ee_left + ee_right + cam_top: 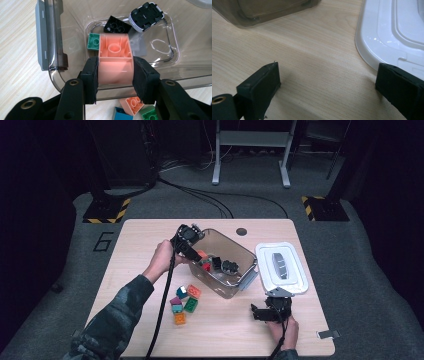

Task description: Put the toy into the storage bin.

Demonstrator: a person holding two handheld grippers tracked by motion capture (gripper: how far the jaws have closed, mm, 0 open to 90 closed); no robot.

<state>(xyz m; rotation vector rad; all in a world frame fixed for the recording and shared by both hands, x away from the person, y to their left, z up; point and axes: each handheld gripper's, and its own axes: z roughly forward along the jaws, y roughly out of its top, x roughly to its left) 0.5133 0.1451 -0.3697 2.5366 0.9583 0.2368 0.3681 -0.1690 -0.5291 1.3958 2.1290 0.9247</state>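
Salmon brick (115,60): clamped between the left tongs (115,75), hollow underside up, over the rim of the clear bin (53,37).
Bin contents: a green brick (93,41), a black brick (117,25) and a toy car (147,16) on its roof.
Loose bricks (184,300): clustered on the table (140,240), just beside the bin.
Right tongs (327,82): jaws wide apart, nothing between them, low over the table by the white lid (392,32).

Wooden table (150,235) seen from above; left gripper (189,241) over clear bin (235,285) w/ bricks and toy car inside; loose bricks (183,303) lie beside bin; white lid (292,282) at right; right gripper (270,312) near lid.
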